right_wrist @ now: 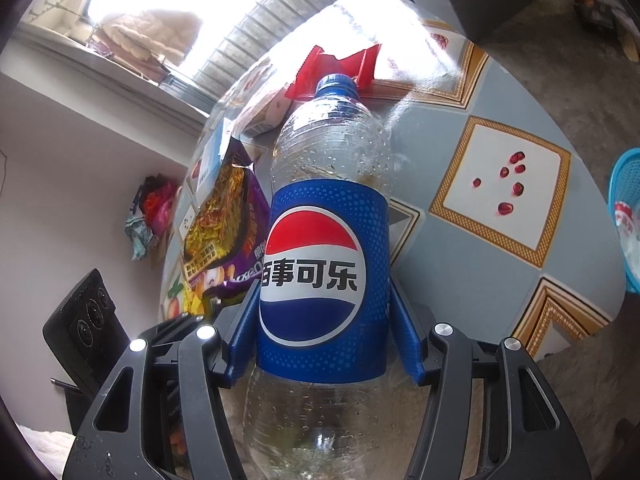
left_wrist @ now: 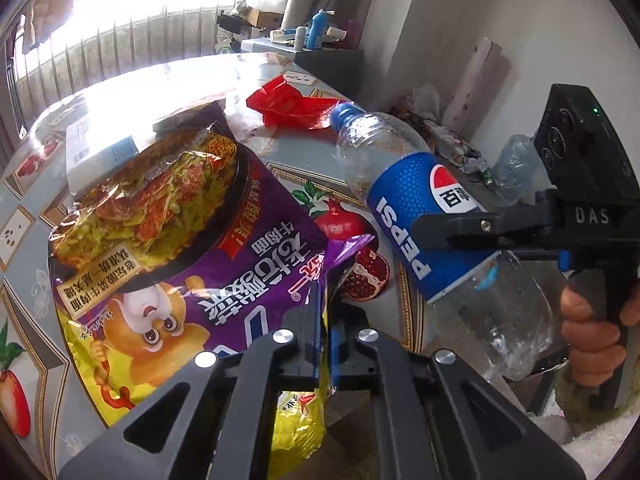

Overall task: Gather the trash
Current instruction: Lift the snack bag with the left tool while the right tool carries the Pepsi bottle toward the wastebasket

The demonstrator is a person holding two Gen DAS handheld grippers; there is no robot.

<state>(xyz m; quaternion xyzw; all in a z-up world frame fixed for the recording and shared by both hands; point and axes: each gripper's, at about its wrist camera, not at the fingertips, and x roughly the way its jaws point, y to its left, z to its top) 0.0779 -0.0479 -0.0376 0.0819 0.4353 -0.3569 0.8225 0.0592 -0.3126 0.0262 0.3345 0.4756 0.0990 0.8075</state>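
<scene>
My left gripper (left_wrist: 325, 320) is shut on the torn edge of a purple and yellow instant-noodle wrapper (left_wrist: 168, 240), held above the table; the wrapper also shows in the right wrist view (right_wrist: 224, 216). My right gripper (right_wrist: 324, 320) is shut on an empty clear Pepsi bottle (right_wrist: 324, 264) with a blue cap, its blue fingers (right_wrist: 244, 332) pressing the label from both sides. In the left wrist view the bottle (left_wrist: 412, 216) hangs at the right, clamped by the right gripper (left_wrist: 460, 236). A crumpled red wrapper (left_wrist: 292, 106) lies on the table behind; it also shows in the right wrist view (right_wrist: 340, 68).
The round table (right_wrist: 500, 184) has a patterned blue cloth with fruit prints. A flat paper package (left_wrist: 100, 156) lies behind the noodle wrapper. A blue basket (right_wrist: 626, 216) stands at the right edge. Cluttered shelves (left_wrist: 316, 36) and another plastic bottle (left_wrist: 516, 168) are beyond the table.
</scene>
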